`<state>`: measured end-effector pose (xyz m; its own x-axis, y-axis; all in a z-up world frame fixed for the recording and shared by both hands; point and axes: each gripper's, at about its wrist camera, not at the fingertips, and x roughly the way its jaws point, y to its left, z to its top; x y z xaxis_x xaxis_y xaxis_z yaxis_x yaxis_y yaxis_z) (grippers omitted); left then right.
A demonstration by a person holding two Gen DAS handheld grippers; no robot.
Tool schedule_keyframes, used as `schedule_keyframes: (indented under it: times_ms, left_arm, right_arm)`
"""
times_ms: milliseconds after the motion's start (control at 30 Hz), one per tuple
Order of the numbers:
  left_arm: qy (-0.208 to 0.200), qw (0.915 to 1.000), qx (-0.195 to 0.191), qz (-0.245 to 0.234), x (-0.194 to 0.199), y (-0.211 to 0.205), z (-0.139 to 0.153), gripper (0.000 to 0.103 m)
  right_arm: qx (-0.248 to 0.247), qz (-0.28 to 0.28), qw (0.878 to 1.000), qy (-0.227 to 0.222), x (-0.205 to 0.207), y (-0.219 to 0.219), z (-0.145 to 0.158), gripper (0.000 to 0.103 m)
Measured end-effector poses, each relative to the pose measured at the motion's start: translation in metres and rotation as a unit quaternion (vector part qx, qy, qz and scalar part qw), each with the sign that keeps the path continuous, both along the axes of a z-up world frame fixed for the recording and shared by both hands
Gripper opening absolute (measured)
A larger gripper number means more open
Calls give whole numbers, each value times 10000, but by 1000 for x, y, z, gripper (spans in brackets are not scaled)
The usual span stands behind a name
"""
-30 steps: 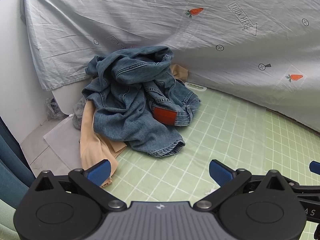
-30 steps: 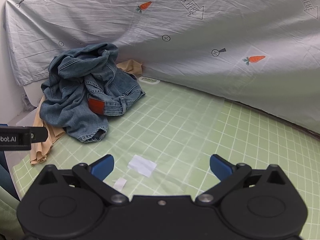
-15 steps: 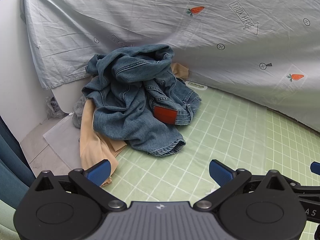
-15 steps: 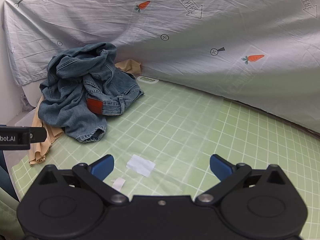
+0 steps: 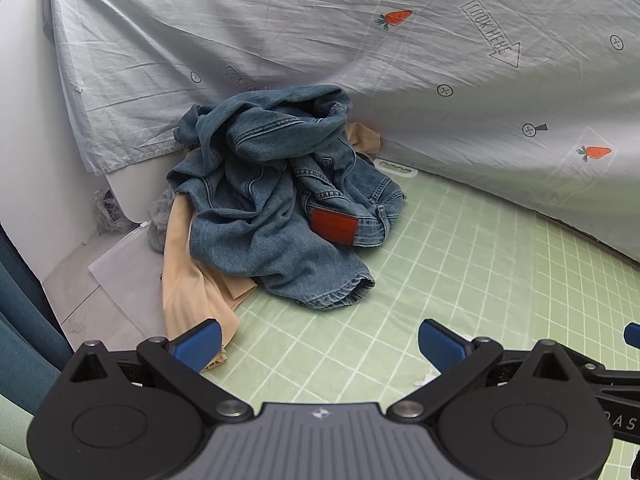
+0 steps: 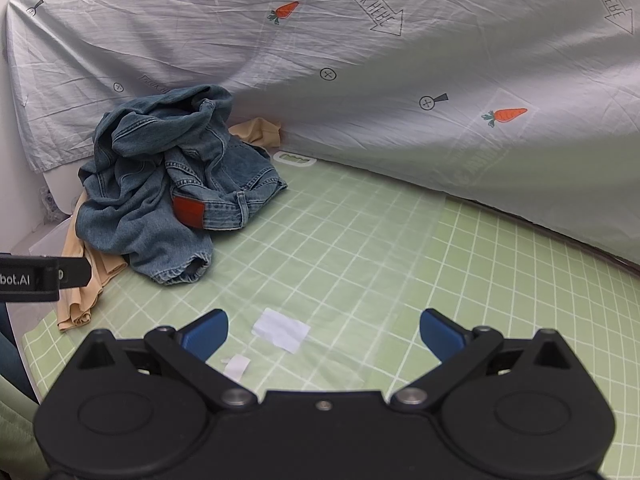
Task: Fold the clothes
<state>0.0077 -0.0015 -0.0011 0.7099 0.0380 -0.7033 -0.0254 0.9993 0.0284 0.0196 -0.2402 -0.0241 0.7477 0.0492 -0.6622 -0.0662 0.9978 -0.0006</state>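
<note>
**Clothes heaped at the mat's far left corner**

On the green grid mat (image 6: 360, 240), against the grey printed sheet (image 6: 360, 60), crumpled jeans (image 5: 272, 200) lay atop a beige garment (image 5: 192, 296). Two paper scraps (image 6: 282, 328) lay nearer. The left gripper (image 5: 318, 342) and right gripper (image 6: 322, 330) were released, empty, short of the pile.

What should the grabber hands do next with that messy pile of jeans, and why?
Probably move the left gripper forward to the jeans. Both it and the right gripper are open and hold nothing, while the jeans lie crumpled on a beige garment at the green mat's corner.
</note>
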Motion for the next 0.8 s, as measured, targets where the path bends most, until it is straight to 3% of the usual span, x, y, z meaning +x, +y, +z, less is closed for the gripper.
schedule_keyframes:
  times_ms: [567, 800]
  left_arm:
    - [79, 10000, 19, 30, 1, 0, -2, 103]
    - [304, 9993, 20, 202, 9, 3, -7, 103]
  right_arm:
    - [62, -50, 10000, 53, 0, -3, -3, 103]
    - [-50, -66, 9999, 120, 12, -10, -7, 103]
